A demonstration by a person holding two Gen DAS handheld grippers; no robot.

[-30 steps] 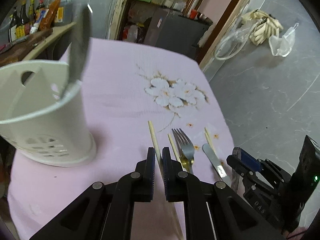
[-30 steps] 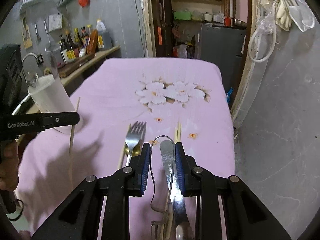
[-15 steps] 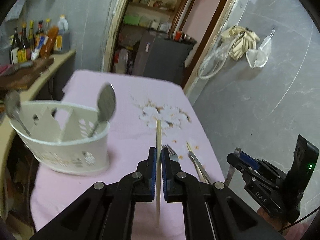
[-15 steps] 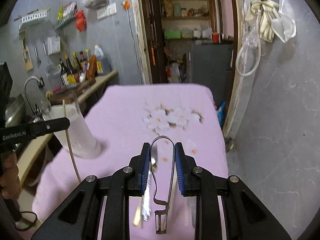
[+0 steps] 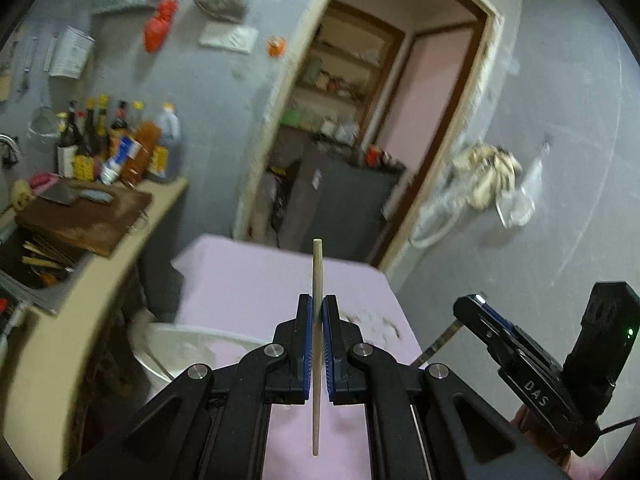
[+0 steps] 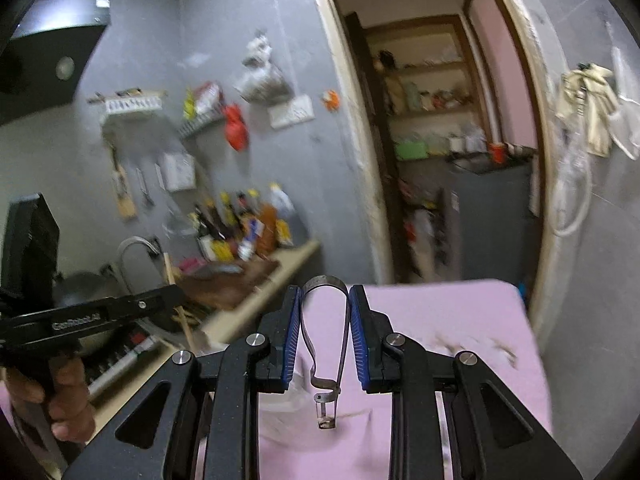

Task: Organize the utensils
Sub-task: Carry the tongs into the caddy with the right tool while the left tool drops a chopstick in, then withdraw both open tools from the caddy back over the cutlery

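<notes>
Evidently light and stiff, the thin wooden chopstick (image 5: 317,280) sits clenched mid-length in the left gripper (image 5: 317,344); the right gripper (image 6: 324,340) pinches a springy metal peeler (image 6: 325,344).

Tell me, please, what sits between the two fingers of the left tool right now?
In the left wrist view, the left tool is closed on a single wooden chopstick, held upright; its ends stick out above and below the fingers.
</notes>
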